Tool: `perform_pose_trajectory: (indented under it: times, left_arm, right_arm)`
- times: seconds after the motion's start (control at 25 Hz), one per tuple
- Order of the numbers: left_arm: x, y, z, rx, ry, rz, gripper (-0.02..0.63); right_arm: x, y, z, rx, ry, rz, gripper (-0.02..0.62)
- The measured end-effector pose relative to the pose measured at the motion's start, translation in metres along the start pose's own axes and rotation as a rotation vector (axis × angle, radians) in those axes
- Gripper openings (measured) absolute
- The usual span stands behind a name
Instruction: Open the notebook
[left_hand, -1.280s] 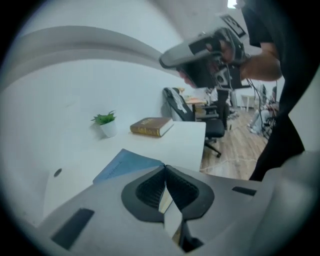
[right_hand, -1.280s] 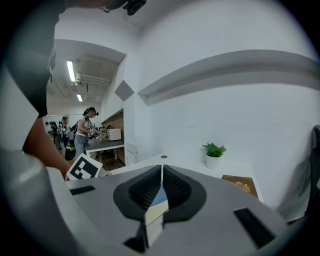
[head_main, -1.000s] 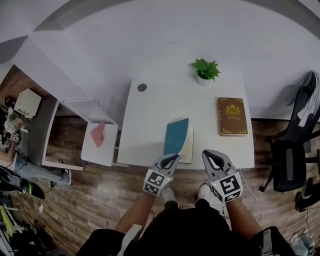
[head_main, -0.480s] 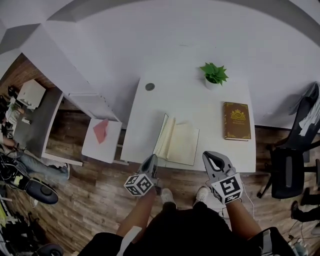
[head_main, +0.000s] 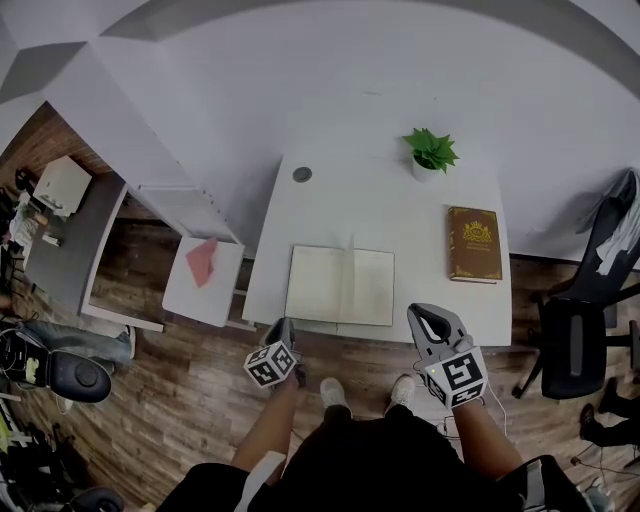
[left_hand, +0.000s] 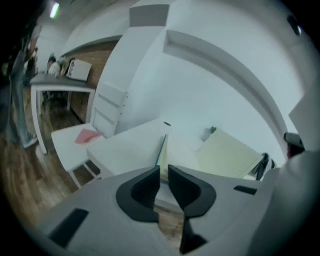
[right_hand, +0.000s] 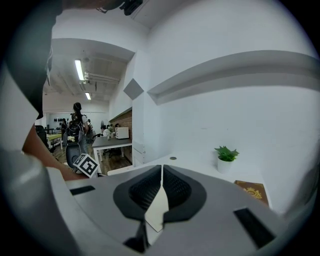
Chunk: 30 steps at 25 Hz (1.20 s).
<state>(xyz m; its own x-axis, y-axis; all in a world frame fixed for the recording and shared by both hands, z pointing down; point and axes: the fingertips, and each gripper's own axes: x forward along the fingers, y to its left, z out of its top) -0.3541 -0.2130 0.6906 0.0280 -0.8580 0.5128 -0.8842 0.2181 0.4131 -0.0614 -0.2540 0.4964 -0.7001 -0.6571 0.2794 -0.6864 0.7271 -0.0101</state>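
While the notebook (head_main: 340, 285) lies spread flat on the white table (head_main: 380, 210), close to its front edge and about midway along it, we judge the opening as good as done: both pale pages face up and the fold runs from the table's front toward its back. Our left gripper (head_main: 283, 328) hangs just off the table's front edge near the left corner, over the wooden floor (head_main: 200, 400), its jaws drawn together with only a sliver of a gap and nothing in it. Our right gripper (head_main: 428, 318) sits just off the same edge toward the right corner, its jaws closed tip to tip and empty. Neither one touches the notebook. We expect the notebook to handle as a light, thin thing. The pages look soft and floppy, likely to bend or crease under a hard pinch, and the whole block could slide on the smooth tabletop if pushed sideways. If a page needs settling, we would take it at the free outer edge nearest the table's front, where a jaw can slip under a single leaf. We would not take it at the fold, where the paper is bound and stiff. A brown book (head_main: 472, 243) lies at the table's right edge, and a small potted plant (head_main: 430, 150) stands at its far right corner. Both are well apart from the notebook and out of our way.
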Motion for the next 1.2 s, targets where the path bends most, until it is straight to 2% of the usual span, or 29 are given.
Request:
perform_pose_trajectory:
  times: [0.08,0.16,0.28,0.36,0.48,0.6,0.68,0.76,1.04,1.2]
  left_arm:
    - [-0.005,0.001,0.008,0.112,-0.021,0.041,0.124]
    - [-0.011,-0.007,0.021,0.202,-0.055,0.036,0.178]
    - [-0.018,-0.039,0.042,0.319,-0.109,-0.041,0.181]
    - [-0.024,-0.065,0.057,0.356,-0.150,-0.108,0.181]
    - [-0.035,-0.106,0.076,0.348,-0.215,-0.212,0.159]
    - [-0.050,-0.139,0.092,0.367,-0.286,-0.253,0.055]
    - [-0.057,-0.157,0.096,0.387,-0.297,-0.268,0.007]
    - [-0.063,-0.176,0.096,0.413,-0.291,-0.309,0.006]
    - [-0.080,-0.230,0.080,0.586,-0.275,-0.434,0.006]
    - [-0.083,-0.241,0.072,0.596,-0.269,-0.469,0.006]
  right_arm:
    - [-0.001,-0.005,0.000,0.000,-0.001,-0.013,0.003]
    - [-0.001,-0.008,0.002,0.001,-0.006,-0.023,0.003]
    - [-0.001,-0.009,0.004,0.005,-0.017,-0.025,0.003]
    - [0.000,-0.007,0.006,0.006,-0.025,-0.021,0.003]
    - [-0.002,-0.005,0.011,0.001,-0.038,-0.017,0.003]
    - [-0.006,-0.004,0.015,-0.008,-0.053,-0.025,0.003]
    - [-0.009,-0.006,0.017,-0.012,-0.060,-0.032,0.004]
    - [-0.013,-0.008,0.019,-0.016,-0.066,-0.039,0.003]
    - [-0.027,-0.011,0.027,-0.057,-0.097,-0.060,0.002]
    - [-0.037,-0.006,0.038,-0.110,-0.139,-0.060,0.002]
